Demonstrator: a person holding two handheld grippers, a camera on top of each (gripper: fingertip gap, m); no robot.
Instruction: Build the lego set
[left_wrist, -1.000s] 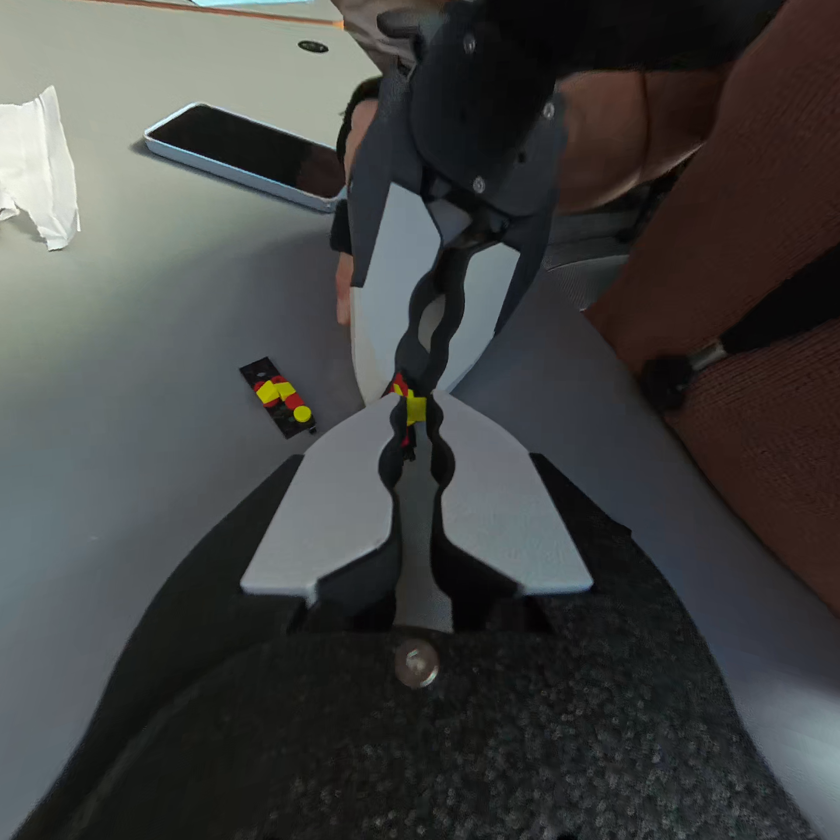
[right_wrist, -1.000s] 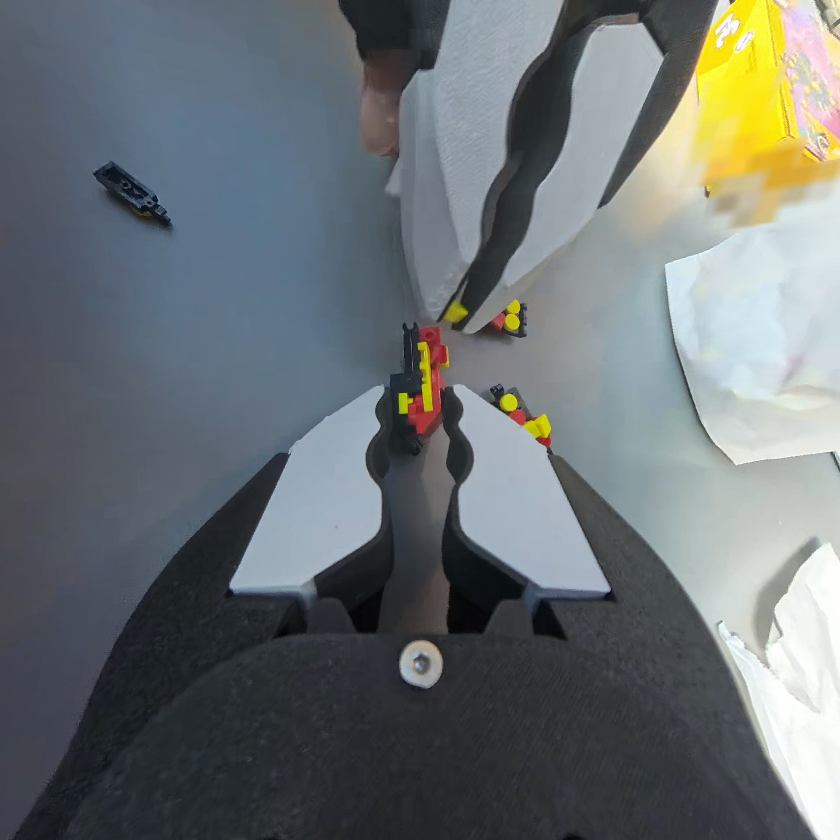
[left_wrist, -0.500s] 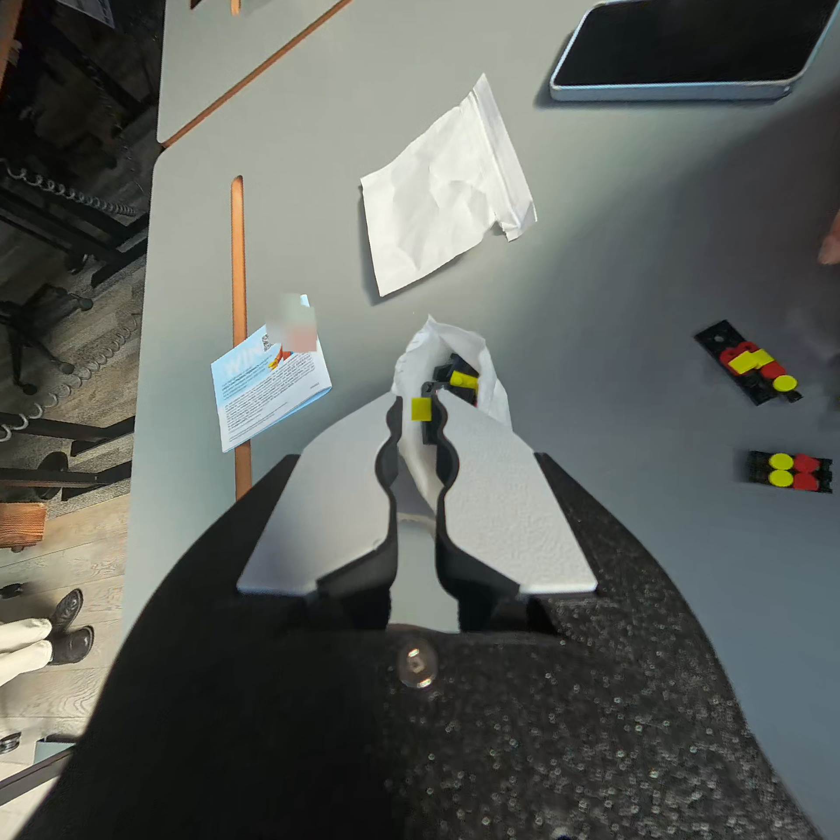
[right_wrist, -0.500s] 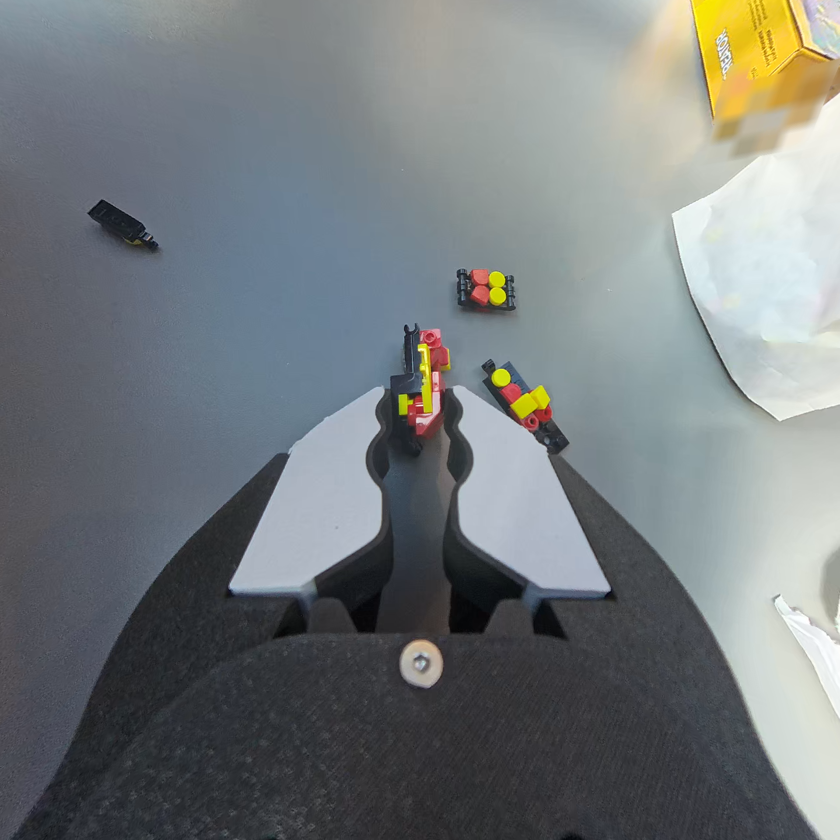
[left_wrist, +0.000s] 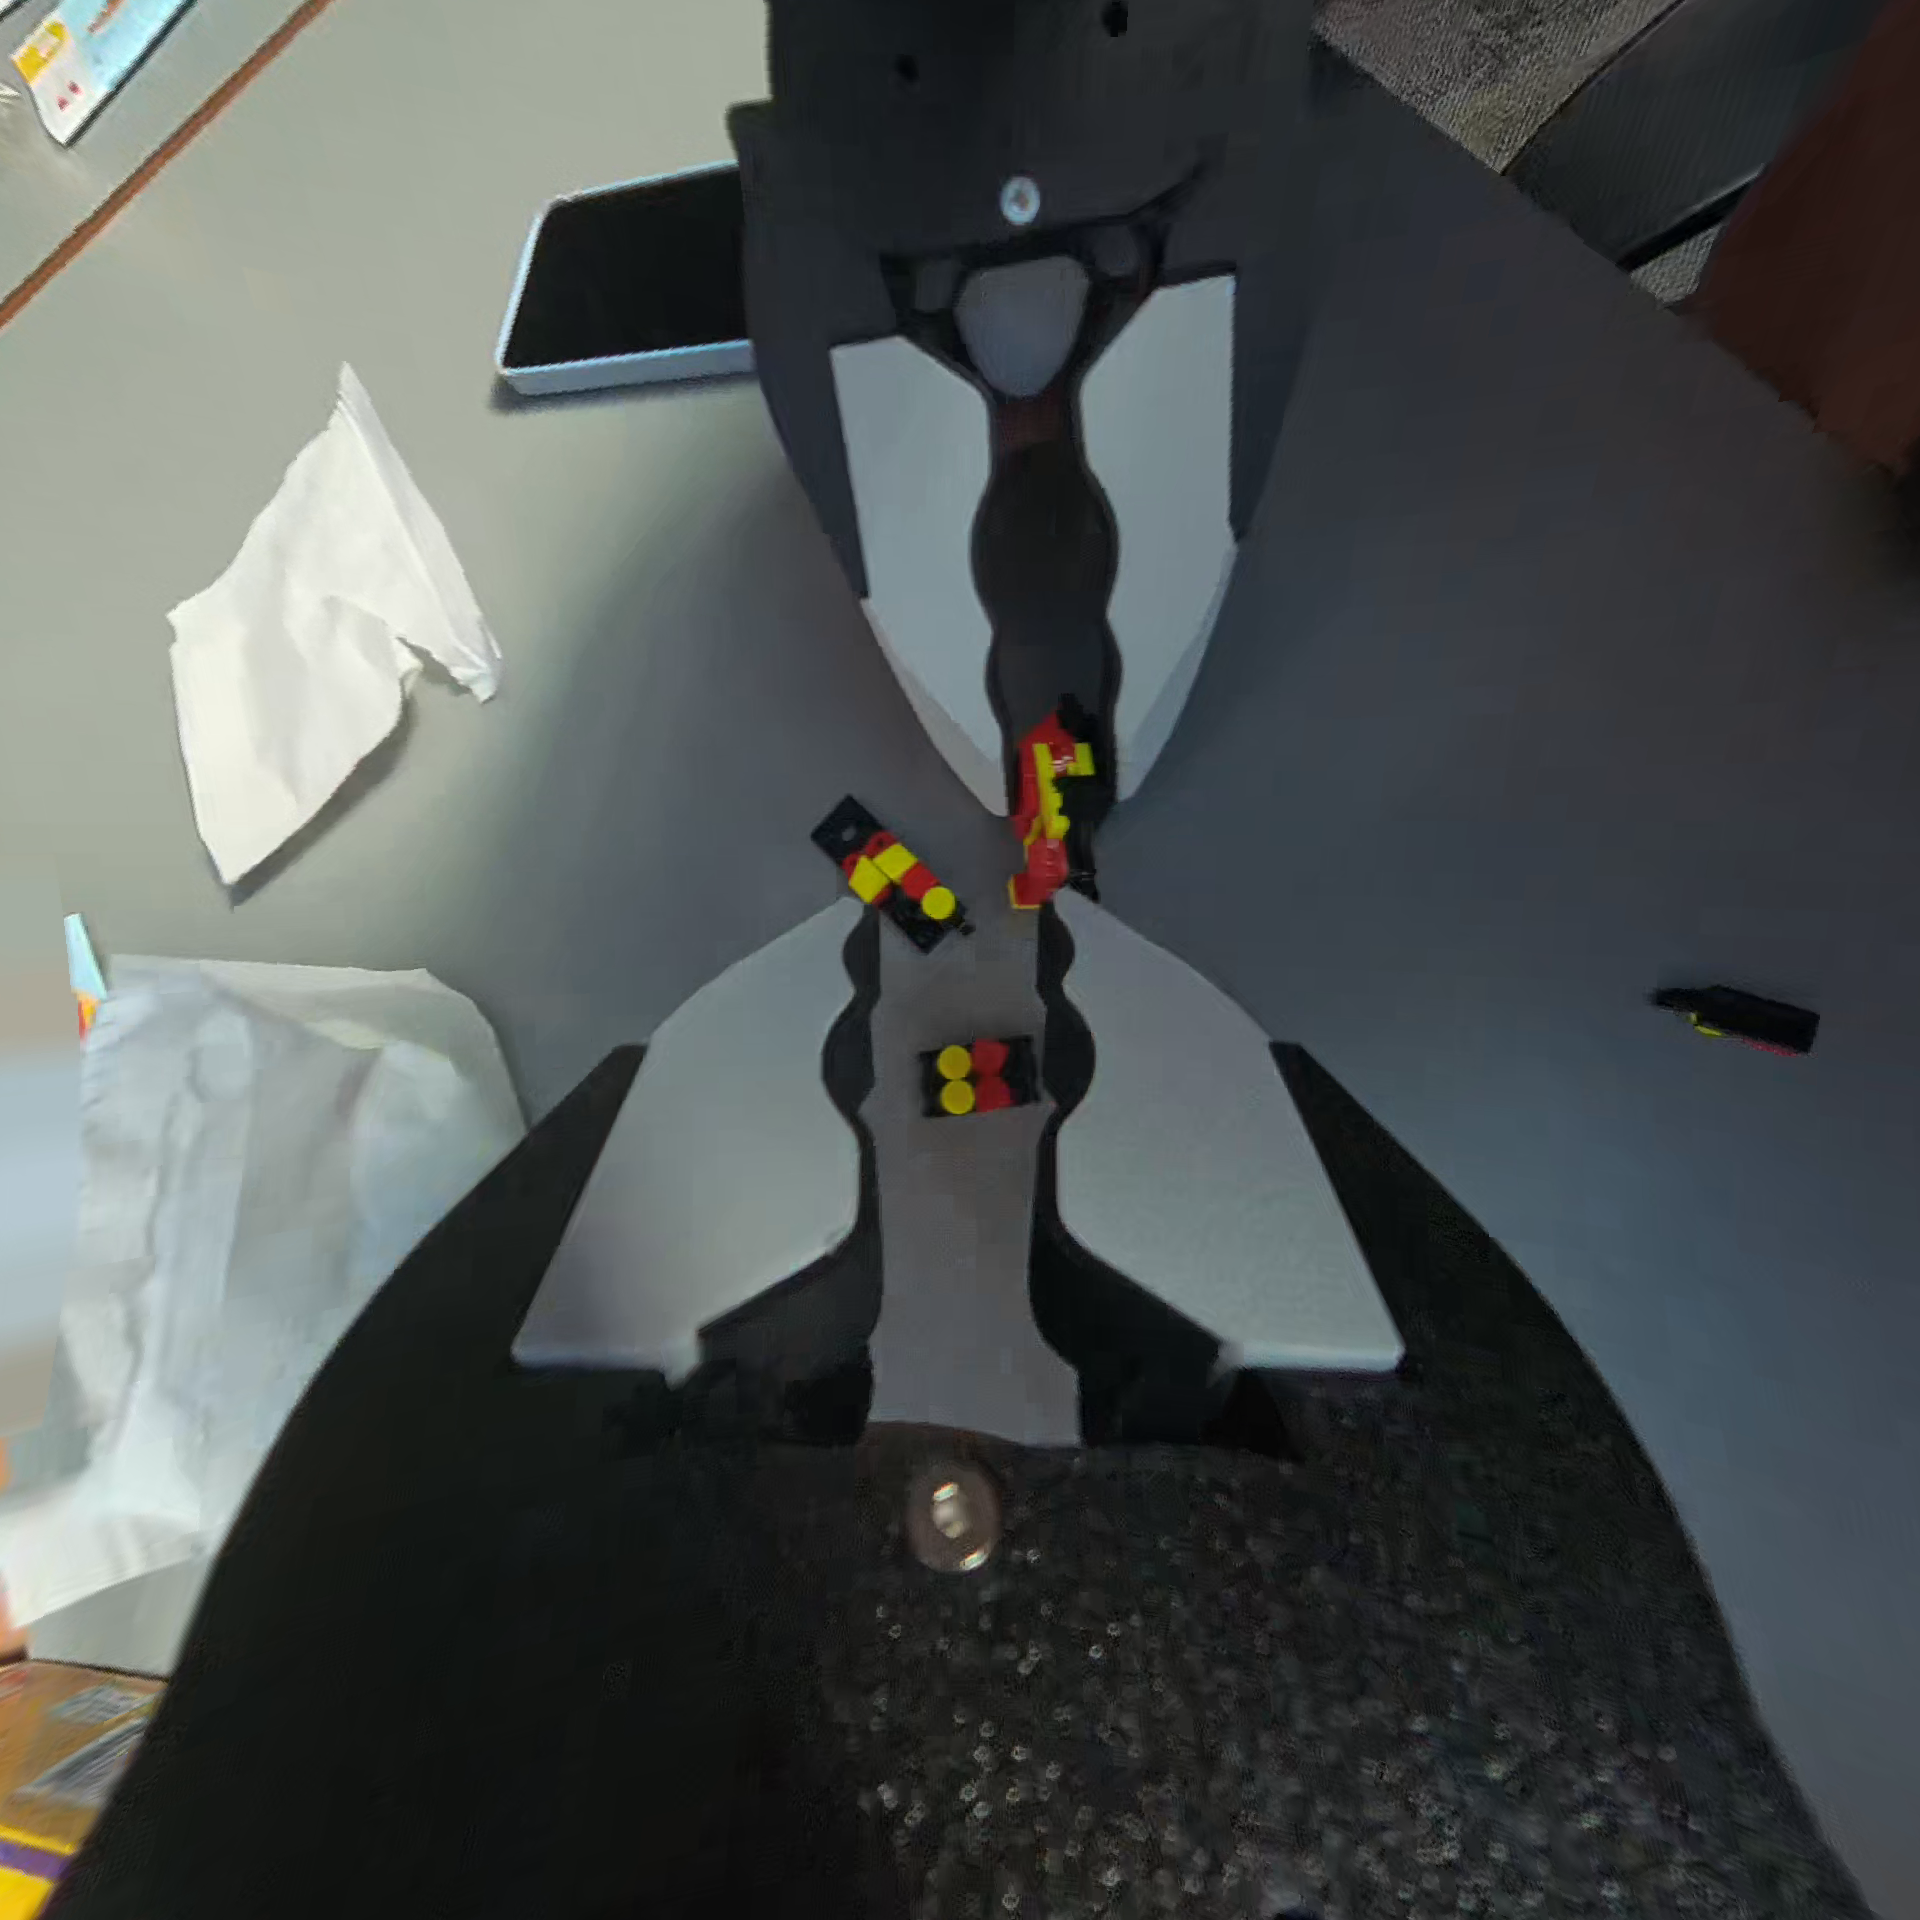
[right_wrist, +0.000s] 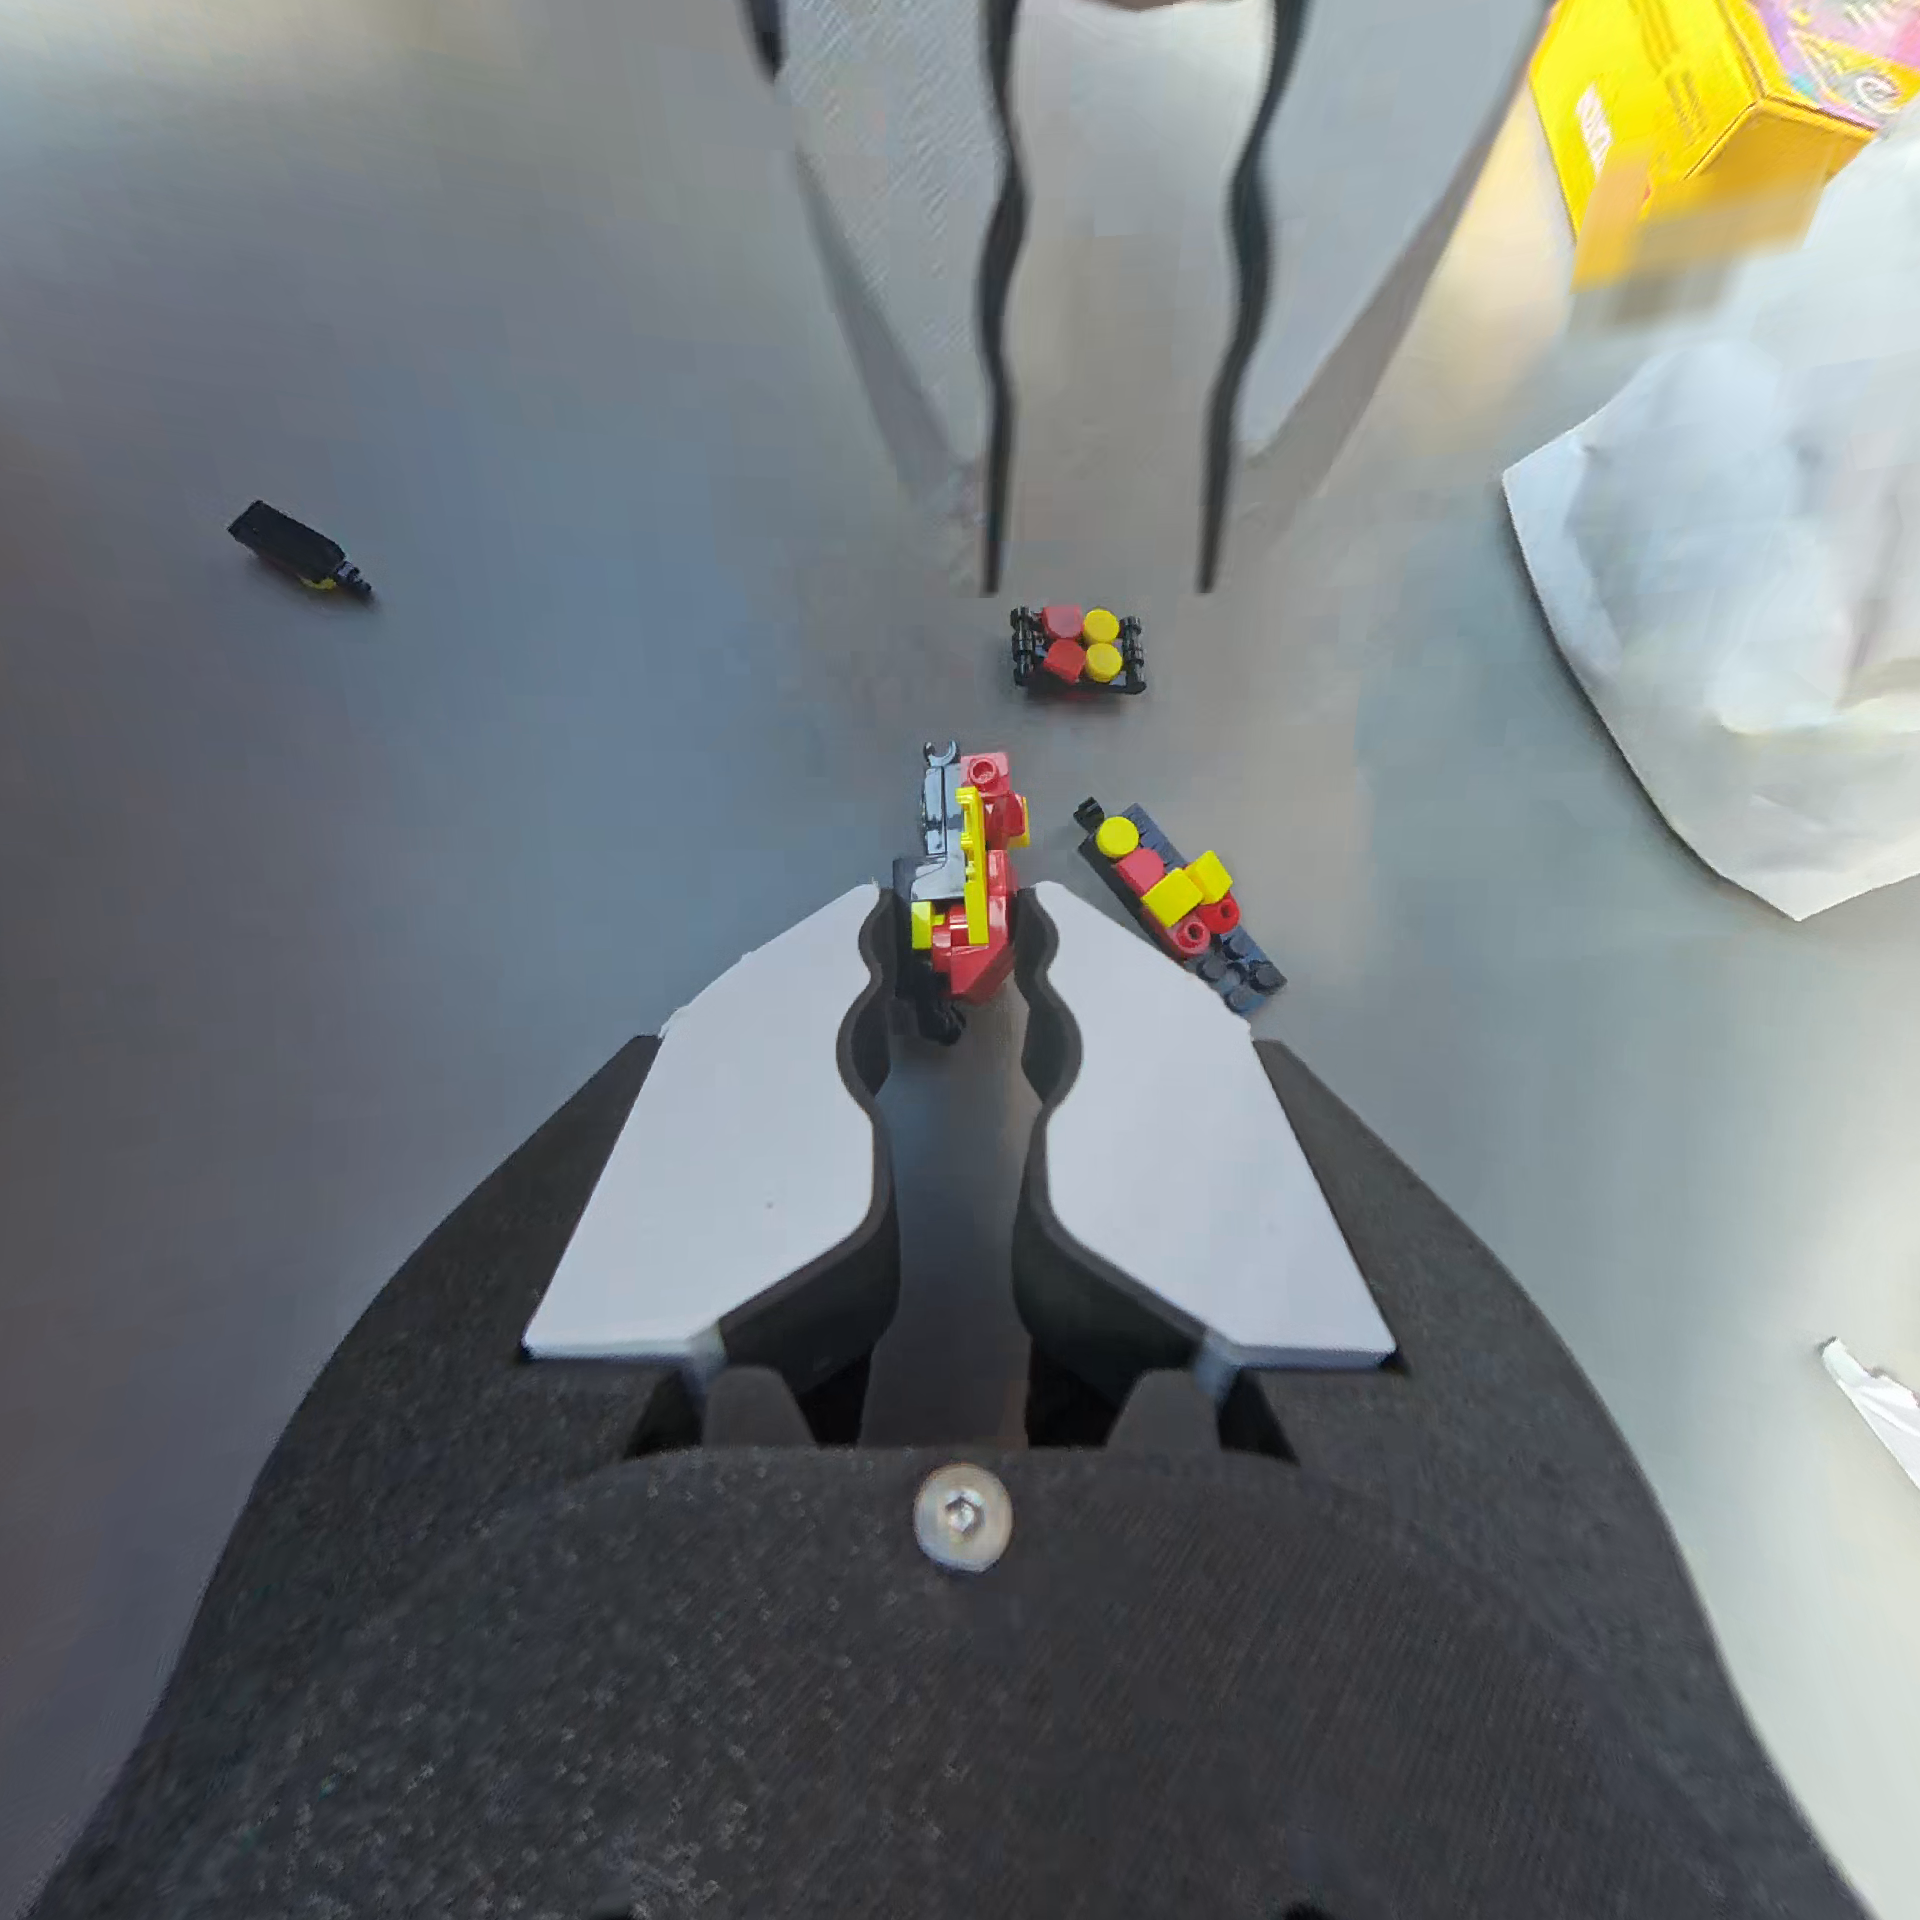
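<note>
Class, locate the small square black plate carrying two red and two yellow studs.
In the left wrist view, the square plate lies on the table between the open left claw's fingers, near the long plate.

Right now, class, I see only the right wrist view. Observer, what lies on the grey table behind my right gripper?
Observer: Behind the right gripper, shut on the red, yellow and black lego build, lies a flat smartphone in a pale blue case.
Operator: Is its screen lit?
Observer: No, dark, facing up.
Operator: Anything farther out?
Observer: A printed paper leaflet, beyond a brown strip in the tabletop.
</note>
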